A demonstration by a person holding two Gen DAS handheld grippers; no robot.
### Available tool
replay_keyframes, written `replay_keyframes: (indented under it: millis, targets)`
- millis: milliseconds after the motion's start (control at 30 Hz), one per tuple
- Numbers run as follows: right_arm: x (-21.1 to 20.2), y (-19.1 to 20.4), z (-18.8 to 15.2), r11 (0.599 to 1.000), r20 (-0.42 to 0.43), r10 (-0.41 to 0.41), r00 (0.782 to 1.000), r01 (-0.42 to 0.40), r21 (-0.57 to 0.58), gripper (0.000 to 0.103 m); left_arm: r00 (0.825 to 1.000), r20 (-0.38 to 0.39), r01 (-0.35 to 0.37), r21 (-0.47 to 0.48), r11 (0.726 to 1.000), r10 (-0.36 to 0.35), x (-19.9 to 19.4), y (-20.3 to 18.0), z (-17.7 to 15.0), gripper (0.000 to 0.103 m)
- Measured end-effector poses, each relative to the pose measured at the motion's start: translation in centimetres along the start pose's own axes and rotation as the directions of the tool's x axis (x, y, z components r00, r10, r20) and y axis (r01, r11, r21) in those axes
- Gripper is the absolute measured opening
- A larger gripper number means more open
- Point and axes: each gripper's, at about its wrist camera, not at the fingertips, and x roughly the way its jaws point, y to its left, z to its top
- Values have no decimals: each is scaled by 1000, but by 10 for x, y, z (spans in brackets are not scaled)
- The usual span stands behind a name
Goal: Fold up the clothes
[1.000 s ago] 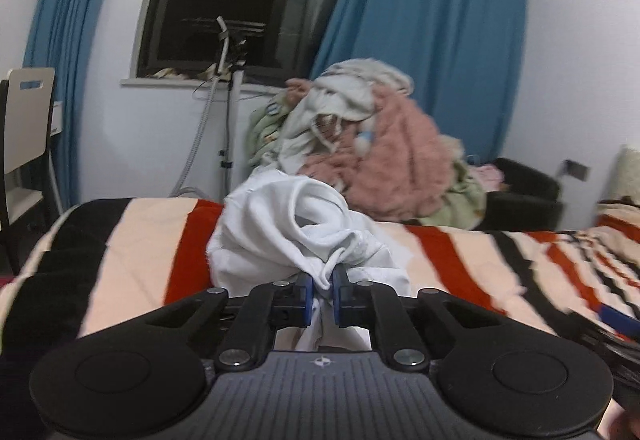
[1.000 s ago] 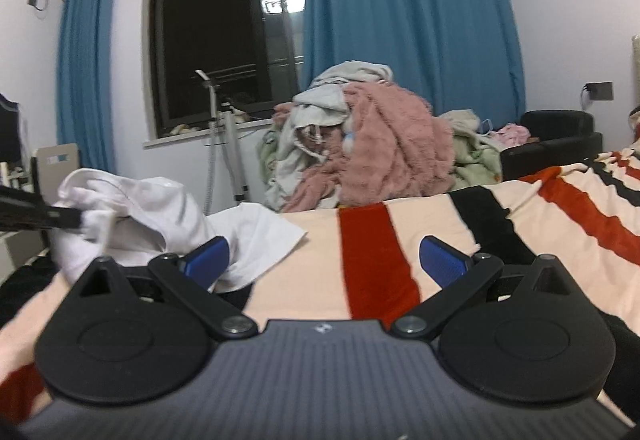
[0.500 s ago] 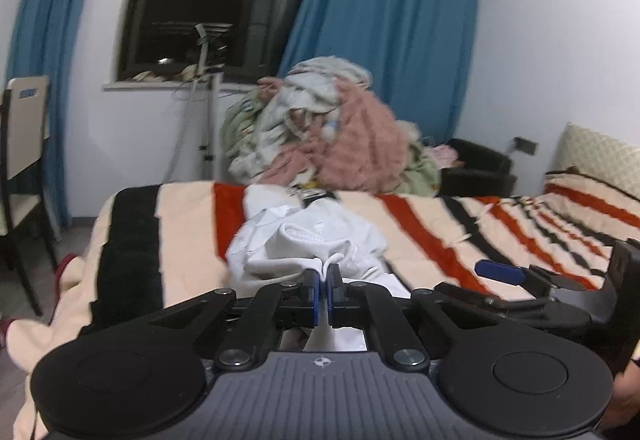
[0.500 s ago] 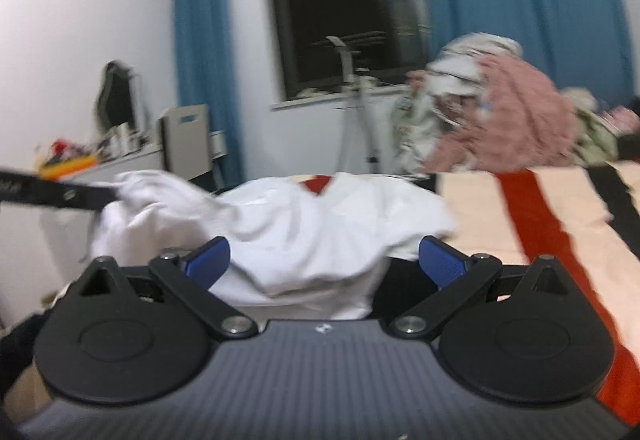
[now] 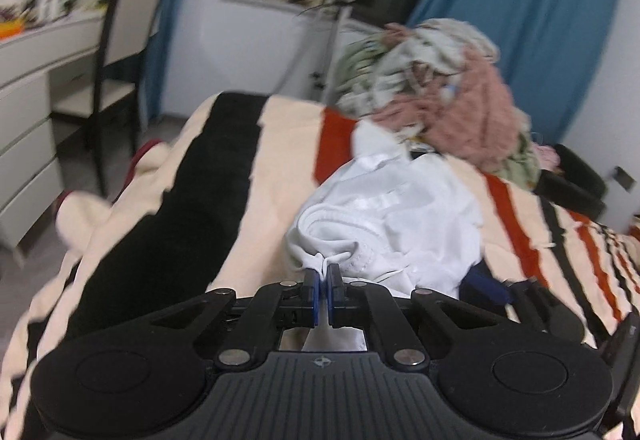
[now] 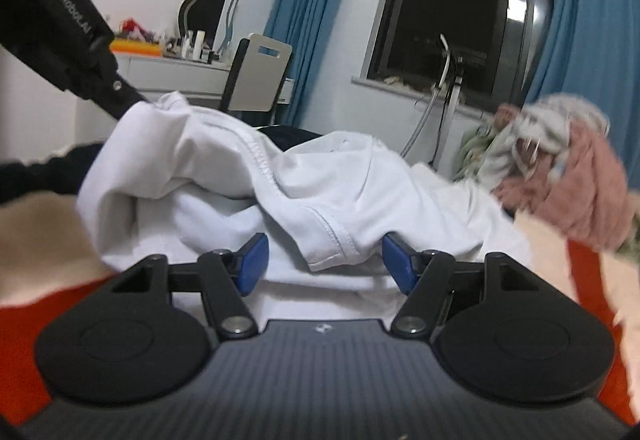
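Left gripper (image 5: pixel 323 277): blue pads pinched tight on a small bunched fold of the white garment (image 5: pixel 394 216), cloth squeezed up between the tips and a strip hanging down behind them.
Same gripper from the other side: seen in the right wrist view as a dark body (image 6: pixel 64 32) coming in from upper left, its tip buried in the garment's raised corner.
Right gripper (image 6: pixel 325 260): jaws spread wide, blue pads either side of a drooping hemmed edge, no pinch on it; whether the pads brush the cloth, cannot tell.
White garment (image 6: pixel 256 192): crumpled in a heap on the bed, lifted at the left corner, stitched seam running across the top fold, loose layers spilling toward the right gripper and under it.
Position on bed: lying on the striped blanket (image 5: pixel 224 192), over the cream band and partly across an orange stripe, just in front of the laundry pile.
Laundry pile (image 5: pixel 444 96): pink fluffy piece, pale and greenish items heaped at the far edge of the bed; touching the garment or not, hard to say through the blur.
Blanket: broad black, cream and orange stripes, draped over the bed's near-left corner.
Background: blue curtains (image 6: pixel 304 12) flanking a dark window (image 6: pixel 460 0), chair (image 6: pixel 256 76) at a white desk (image 5: pixel 36 52), mirror (image 6: pixel 208 12) and small clutter on the desk.
Picture quality: both views motion-blurred.
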Motion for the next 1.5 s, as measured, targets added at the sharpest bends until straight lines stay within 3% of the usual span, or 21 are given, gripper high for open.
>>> replay_keyframes:
  millis: [33, 100, 233, 400, 633, 700, 767, 867, 1000, 1133, 1200, 1333, 1400, 1500]
  targets:
    - [3, 1, 0, 1000, 0, -23, 1000, 23, -19, 63, 1000, -6, -15, -6, 1000, 15, 2, 0, -1, 4]
    - [9, 3, 1, 996, 0, -68, 998, 68, -58, 50, 999, -19, -45, -17, 999, 44, 6, -1, -4, 4]
    - [10, 2, 2, 980, 65, -168, 984, 174, -101, 44, 998, -9, -68, -14, 998, 68, 10, -5, -8, 4]
    - [-11, -31, 19, 960, 198, -279, 940, 278, 30, 43, 999, 18, -51, 15, 999, 51, 8, -17, -12, 4]
    - [-39, -94, 34, 890, 224, -439, 870, 387, 240, 44, 996, 41, 79, 118, 990, -85, 2, -40, -19, 4]
    - [-47, -111, 38, 876, 232, -456, 859, 387, 286, 44, 996, 33, 83, 142, 986, -89, 2, -46, -22, 4]
    - [-49, -127, 39, 878, 217, -434, 875, 356, 319, 46, 996, 23, 78, 163, 983, -83, 3, -51, -25, 4]
    - [-48, -146, 31, 898, 179, -331, 926, 251, 361, 46, 997, 18, 67, 174, 982, -71, 4, -55, -26, 4]
    - [-43, -145, 9, 929, 151, -200, 968, 138, 342, 46, 998, 28, 46, 161, 986, -51, 2, -53, -23, 4]
    - [-30, -106, -5, 990, 103, -64, 993, 51, 128, 44, 998, 38, 35, 153, 988, -41, 1, -50, -20, 4]
    - [-17, -83, -8, 1000, 69, -18, 997, 19, -8, 43, 999, 37, 29, 147, 989, -35, 1, -48, -19, 4]
    - [3, -66, -12, 994, 12, -50, 999, 51, -95, 41, 999, 32, 21, 133, 991, -26, 4, -44, -17, 4]
    - [11, -59, -13, 988, -12, -72, 997, 70, -135, 36, 999, 33, 15, 130, 991, -20, 5, -43, -17, 4]
    - [17, -72, -11, 984, 1, -146, 989, 145, -108, 36, 999, 35, 13, 131, 991, -18, 5, -43, -18, 4]
